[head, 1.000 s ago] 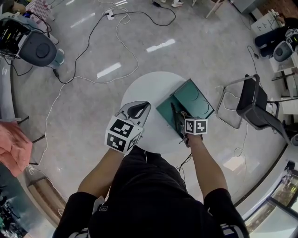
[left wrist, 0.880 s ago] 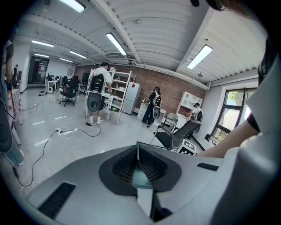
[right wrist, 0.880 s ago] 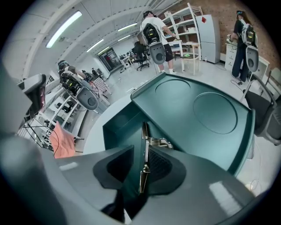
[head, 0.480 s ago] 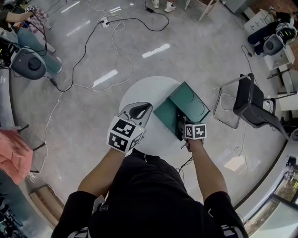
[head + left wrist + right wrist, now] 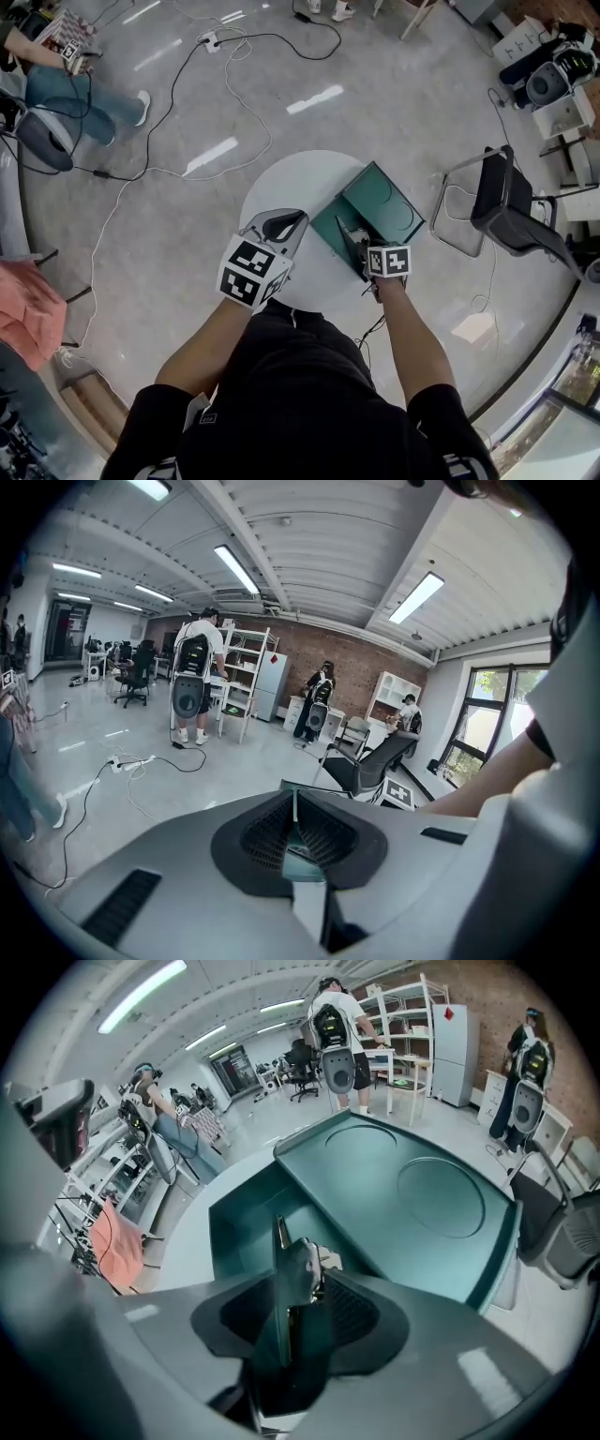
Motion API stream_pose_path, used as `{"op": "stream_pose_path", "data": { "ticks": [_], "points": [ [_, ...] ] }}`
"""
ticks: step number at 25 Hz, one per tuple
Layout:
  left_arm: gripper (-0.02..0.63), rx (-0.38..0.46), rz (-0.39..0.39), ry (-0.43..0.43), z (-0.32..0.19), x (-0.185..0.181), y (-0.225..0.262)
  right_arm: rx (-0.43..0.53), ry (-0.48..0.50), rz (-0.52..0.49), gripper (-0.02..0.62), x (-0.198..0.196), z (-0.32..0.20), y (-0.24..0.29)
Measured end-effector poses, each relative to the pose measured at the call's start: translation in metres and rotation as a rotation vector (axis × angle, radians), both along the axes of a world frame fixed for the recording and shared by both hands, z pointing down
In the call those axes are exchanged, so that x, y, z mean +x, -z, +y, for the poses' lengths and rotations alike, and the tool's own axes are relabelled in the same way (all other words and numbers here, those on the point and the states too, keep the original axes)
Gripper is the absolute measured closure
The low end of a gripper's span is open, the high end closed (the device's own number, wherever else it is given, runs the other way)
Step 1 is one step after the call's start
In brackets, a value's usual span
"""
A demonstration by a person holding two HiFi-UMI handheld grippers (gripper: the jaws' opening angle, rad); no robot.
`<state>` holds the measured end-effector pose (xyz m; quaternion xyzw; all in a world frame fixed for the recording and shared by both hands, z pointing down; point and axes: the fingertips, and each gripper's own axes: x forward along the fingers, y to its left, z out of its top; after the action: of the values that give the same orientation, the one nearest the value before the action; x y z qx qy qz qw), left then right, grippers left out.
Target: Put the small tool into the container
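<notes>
Small tool | between opening right claw jaws | at container

Head view looks down; gripper views face container.

- No words, brand names or numbers can be read in any view.
- Head view: black-and-white square markers cover the left cube on the left gripper, at 7 o'clock of the round table.
- The same kind of markers cover the right cube on the right gripper, at 4 o'clock.
- Left gripper view: one marker face at 4 o'clock.
</notes>
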<state>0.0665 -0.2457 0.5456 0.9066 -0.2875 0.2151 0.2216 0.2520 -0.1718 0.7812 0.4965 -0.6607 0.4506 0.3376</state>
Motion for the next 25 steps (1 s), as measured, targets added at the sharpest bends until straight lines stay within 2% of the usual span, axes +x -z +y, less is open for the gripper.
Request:
{"op": "stream_pose_path", "data": {
  "ticks": [5,10,19,25],
  "points": [
    [0.588,-0.002,0.009,-0.006,0.001,0.0,0.001,0.041,-0.032,-0.003,0.425,0.009,0.005,0.01],
    [0.588,0.038,0.034,-0.028,-0.004,0.002,0.015,0.14,-0.083,-0.042,0.437,0.016,-0.003,0.044],
    [0.588,0.138,0.078,-0.036,-0.016,0.012,0.06,0.476,-0.209,-0.151,0.488,0.034,-0.033,0.155],
    [0.588,0.214,0.087,-0.008,-0.019,0.005,0.093,0.695,-0.217,-0.2,0.529,0.032,-0.036,0.244]
  ]
}}
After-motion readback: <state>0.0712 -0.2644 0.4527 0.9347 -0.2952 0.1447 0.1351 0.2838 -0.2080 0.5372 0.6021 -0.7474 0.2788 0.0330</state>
